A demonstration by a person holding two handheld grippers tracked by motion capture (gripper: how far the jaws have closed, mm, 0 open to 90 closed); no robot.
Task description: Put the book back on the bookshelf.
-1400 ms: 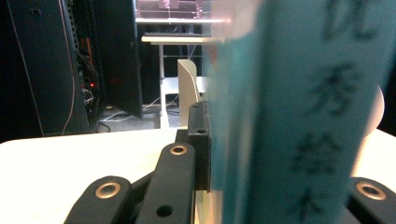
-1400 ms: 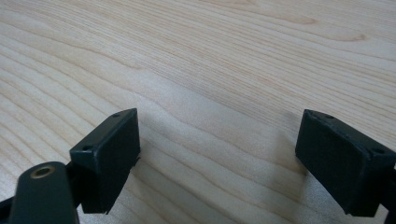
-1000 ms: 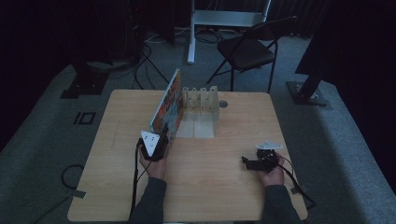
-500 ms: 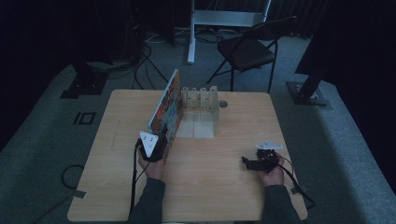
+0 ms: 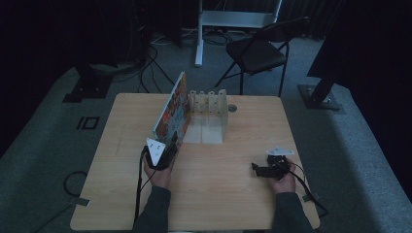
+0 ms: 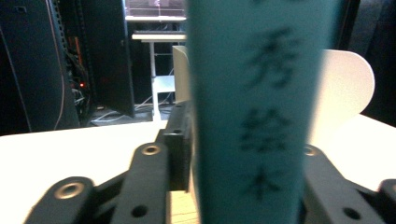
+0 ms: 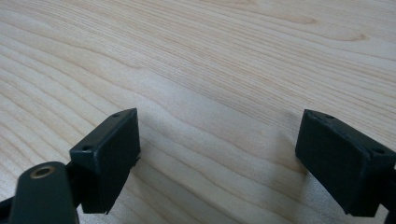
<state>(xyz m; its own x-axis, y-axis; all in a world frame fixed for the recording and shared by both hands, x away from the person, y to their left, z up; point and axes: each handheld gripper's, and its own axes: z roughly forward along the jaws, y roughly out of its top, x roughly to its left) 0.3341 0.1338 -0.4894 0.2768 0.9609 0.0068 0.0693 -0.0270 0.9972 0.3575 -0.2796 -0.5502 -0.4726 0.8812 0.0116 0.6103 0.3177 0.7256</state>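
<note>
Nothing on the table has shifted since the earlier frame, save that the left gripper's jaws have just been opening around the book. From the high view, the left gripper (image 5: 168, 151) sits at the near end of the book (image 5: 174, 112), which stands on edge, leaning, just beside the white rack (image 5: 210, 111) on the wooden table (image 5: 121, 194); the right gripper (image 5: 257, 169) rests well apart at the table's right side. Through the left gripper view, the book's teal spine (image 6: 257, 107) stands between the jaws, with a slight gap at the left pad (image 6: 180, 149). Through the right gripper view, the jaws stand wide apart over bare wood, holding nothing.
</note>
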